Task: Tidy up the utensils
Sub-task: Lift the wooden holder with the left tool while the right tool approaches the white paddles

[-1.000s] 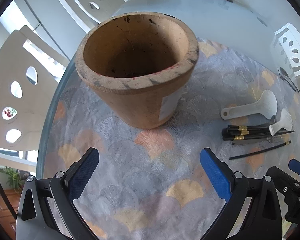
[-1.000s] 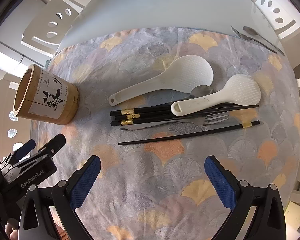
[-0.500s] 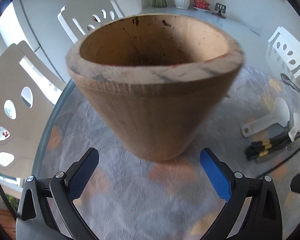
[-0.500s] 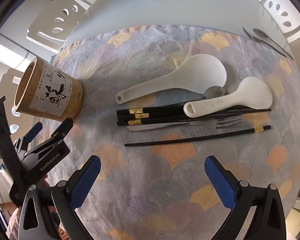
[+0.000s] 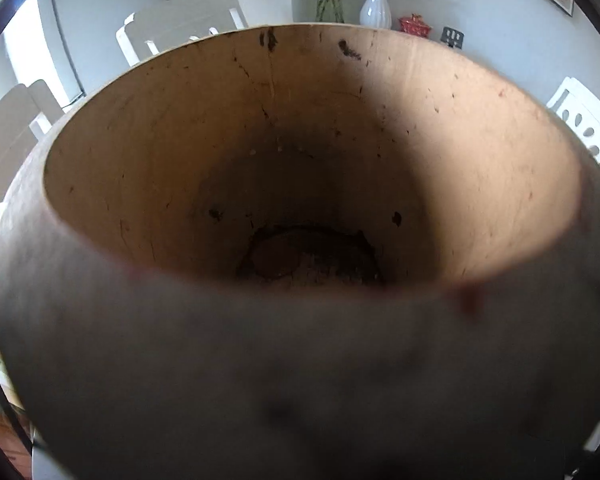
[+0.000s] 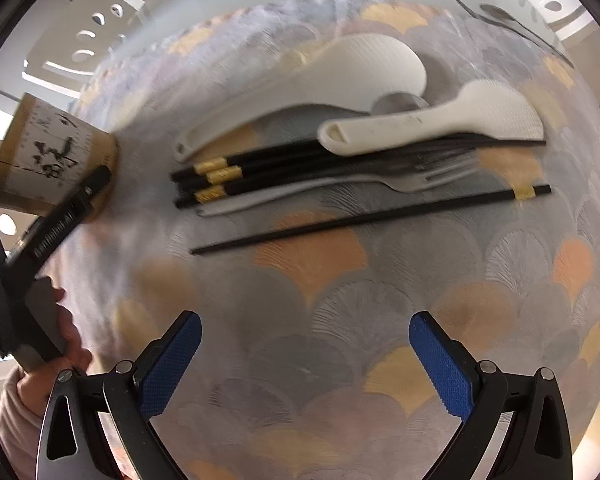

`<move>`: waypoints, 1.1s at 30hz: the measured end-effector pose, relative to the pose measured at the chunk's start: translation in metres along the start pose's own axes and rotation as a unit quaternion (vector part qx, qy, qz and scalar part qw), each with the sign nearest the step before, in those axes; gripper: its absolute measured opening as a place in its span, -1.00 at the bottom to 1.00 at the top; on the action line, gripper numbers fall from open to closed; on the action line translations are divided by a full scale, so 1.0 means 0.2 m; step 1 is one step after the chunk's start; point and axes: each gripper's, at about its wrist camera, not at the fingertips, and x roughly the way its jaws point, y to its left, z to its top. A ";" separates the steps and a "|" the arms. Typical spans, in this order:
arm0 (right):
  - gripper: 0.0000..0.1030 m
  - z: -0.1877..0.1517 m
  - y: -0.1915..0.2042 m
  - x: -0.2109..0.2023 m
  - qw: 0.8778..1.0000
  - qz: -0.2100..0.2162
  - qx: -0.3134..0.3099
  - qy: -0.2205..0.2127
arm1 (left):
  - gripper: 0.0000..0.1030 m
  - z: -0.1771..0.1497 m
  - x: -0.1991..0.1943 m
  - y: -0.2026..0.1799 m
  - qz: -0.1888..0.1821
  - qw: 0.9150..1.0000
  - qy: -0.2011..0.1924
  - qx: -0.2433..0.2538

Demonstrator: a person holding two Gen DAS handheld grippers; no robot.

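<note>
The wooden holder [image 5: 300, 200] fills almost the whole left wrist view, mouth toward the lens, so close that its near wall is a blur across the lower half; its inside looks bare, with only a dark ring at the bottom. None of the left tool's fingers show in that view, so I cannot tell whether it is spread or closed. In the right wrist view the left tool [image 6: 60, 208] lies at the left edge, its black body against the holder's side where the paper label [image 6: 44, 152] faces out, with a hand [image 6: 60, 340] gripping the handle below; contact seems likely, yet whether the holder is clamped is not visible. My reading is that the holder is being taken or steadied so the utensils can go in.

The right tool [image 6: 304, 364] sits at the bottom of its frame, blue pads spread wide with nothing between them, above bare patterned cloth [image 6: 320, 320] on the desk. The utensils lie in the upper middle: a large white rice paddle [image 6: 340, 76]; a smaller white paddle [image 6: 432, 120] resting across the black chopsticks [image 6: 260, 168]; a metal fork [image 6: 380, 188] just below them; one single chopstick [image 6: 372, 216] lying apart and nearest the right tool. That lone stick looks the easiest first pick, being clear of the pile.
</note>
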 end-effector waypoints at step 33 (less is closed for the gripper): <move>0.99 -0.24 -0.10 -0.04 0.995 -0.001 0.085 -0.046 | 0.91 -0.03 -0.95 -0.29 0.034 0.992 -0.093 0.075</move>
